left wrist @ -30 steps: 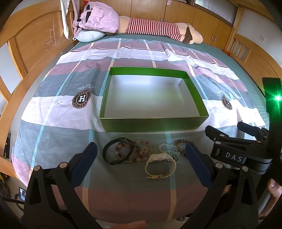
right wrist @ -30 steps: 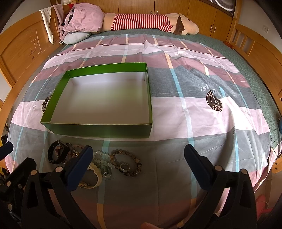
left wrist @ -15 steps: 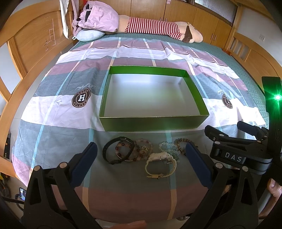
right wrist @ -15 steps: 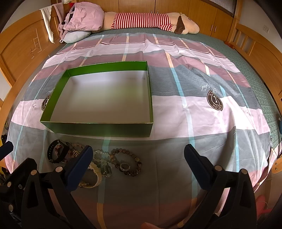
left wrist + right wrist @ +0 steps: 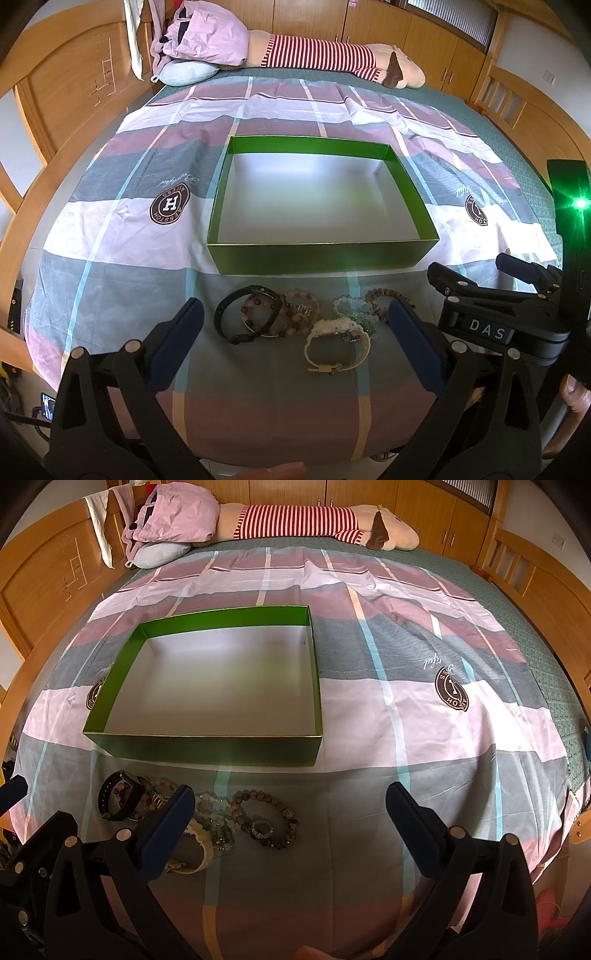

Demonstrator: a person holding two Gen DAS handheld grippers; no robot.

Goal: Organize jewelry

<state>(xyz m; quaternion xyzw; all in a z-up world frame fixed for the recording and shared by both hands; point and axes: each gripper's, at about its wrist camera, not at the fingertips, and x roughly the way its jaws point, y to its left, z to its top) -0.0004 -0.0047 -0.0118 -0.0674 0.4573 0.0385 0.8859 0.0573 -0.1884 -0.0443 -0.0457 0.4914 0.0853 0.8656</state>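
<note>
An empty green box (image 5: 317, 255) with a white floor sits on the striped bedspread; in the right wrist view the green box (image 5: 207, 748) is to the left. Just in front of it lies a cluster of jewelry: a black band (image 5: 236, 314), reddish bead bracelets (image 5: 291, 317), a cream watch (image 5: 336, 345), pale green beads (image 5: 349, 306) and a brown bead bracelet (image 5: 271, 821). My left gripper (image 5: 295, 341) hangs open above the cluster, holding nothing. My right gripper (image 5: 290, 823) is open too, with the brown bracelet between its fingers' line and the cream watch (image 5: 197, 843) behind its left finger.
A long striped plush toy (image 5: 332, 59) and a pink garment on a pillow (image 5: 203, 40) lie at the bed's far end. Wooden bed rails (image 5: 55, 122) flank both sides. The right gripper's body (image 5: 517, 314) shows at the left wrist view's right edge.
Both views have crept slightly forward and downward toward the jewelry; the box and bracelets have not moved. Both grippers stay open.
</note>
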